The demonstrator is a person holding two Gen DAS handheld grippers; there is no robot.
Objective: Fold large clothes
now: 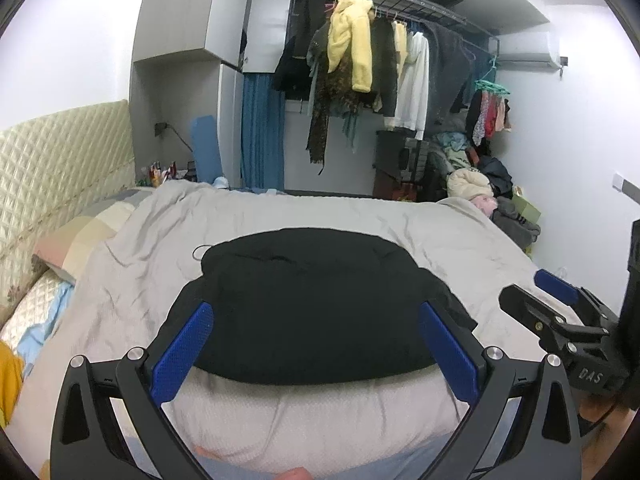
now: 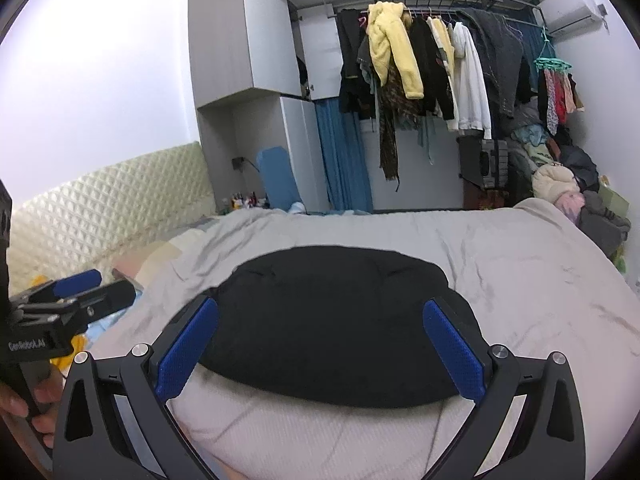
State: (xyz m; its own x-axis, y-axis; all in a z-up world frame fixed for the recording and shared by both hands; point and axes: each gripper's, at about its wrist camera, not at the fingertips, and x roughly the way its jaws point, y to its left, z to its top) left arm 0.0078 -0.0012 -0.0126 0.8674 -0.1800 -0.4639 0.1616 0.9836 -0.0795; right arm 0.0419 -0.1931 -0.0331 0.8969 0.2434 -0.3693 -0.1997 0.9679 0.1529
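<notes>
A black garment (image 1: 316, 304) lies in a compact folded bundle on the grey bed cover (image 1: 280, 216); it also shows in the right wrist view (image 2: 332, 328). My left gripper (image 1: 316, 316) is open and empty, held above the bundle's near edge, blue pads (image 1: 184, 348) wide apart. My right gripper (image 2: 320, 316) is open and empty over the same bundle. The right gripper also shows at the right of the left wrist view (image 1: 536, 292), and the left gripper at the left of the right wrist view (image 2: 96, 286).
A quilted headboard (image 1: 60, 168) and pillows (image 1: 80, 236) are at the left. A rack of hanging clothes (image 1: 368, 68) and a heap of clothes (image 1: 480, 184) stand beyond the bed. A wardrobe (image 2: 248, 80) stands at the back.
</notes>
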